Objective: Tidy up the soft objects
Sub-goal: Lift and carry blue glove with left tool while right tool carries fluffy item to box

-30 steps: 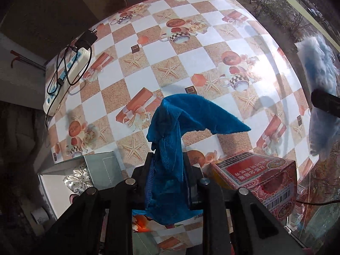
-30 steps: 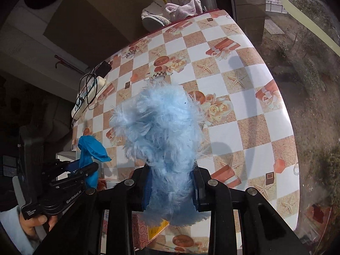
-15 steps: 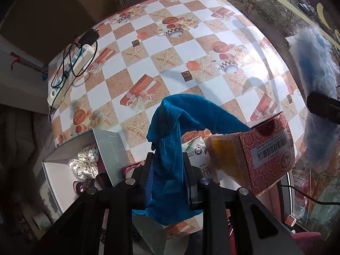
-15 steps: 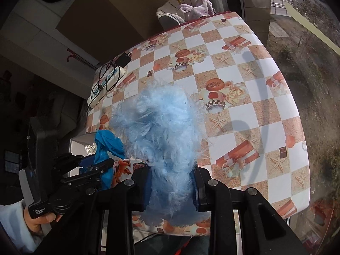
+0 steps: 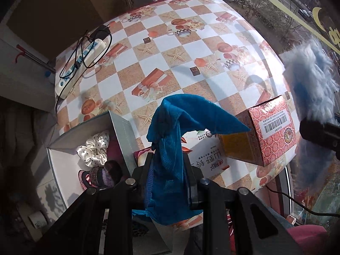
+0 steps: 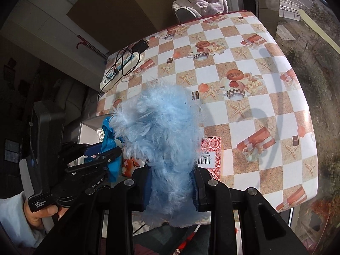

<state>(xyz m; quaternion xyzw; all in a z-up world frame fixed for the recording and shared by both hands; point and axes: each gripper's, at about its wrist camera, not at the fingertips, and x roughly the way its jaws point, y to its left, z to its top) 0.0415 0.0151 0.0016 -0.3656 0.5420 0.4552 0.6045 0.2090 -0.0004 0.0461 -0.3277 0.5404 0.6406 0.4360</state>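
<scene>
My left gripper [image 5: 170, 170] is shut on a teal blue cloth [image 5: 176, 127] that stands up between its fingers, above the near edge of the checkered table [image 5: 191, 42]. From the right wrist view the same gripper [image 6: 102, 153] and teal cloth [image 6: 108, 142] show at the left, held by a hand. My right gripper [image 6: 172, 182] is shut on a fluffy light blue piece [image 6: 161, 136], which also appears at the right edge as a fluffy piece [image 5: 312, 80]. An open white box [image 5: 70, 153] at the lower left holds a white dotted scrunchie [image 5: 93, 150] and a dark knitted item [image 5: 99, 176].
A red patterned carton [image 5: 269, 131] and a flat printed packet [image 5: 204, 150] lie at the table's near edge. A white power strip [image 5: 80, 65] with black cables sits at the far left. Beyond the table's far end are a basket and cloths [image 6: 197, 6]. A window borders the right side.
Both grippers have drawn back and up from the table with their cloths. The white box, the packet and the red carton have come more fully into the left wrist view.
</scene>
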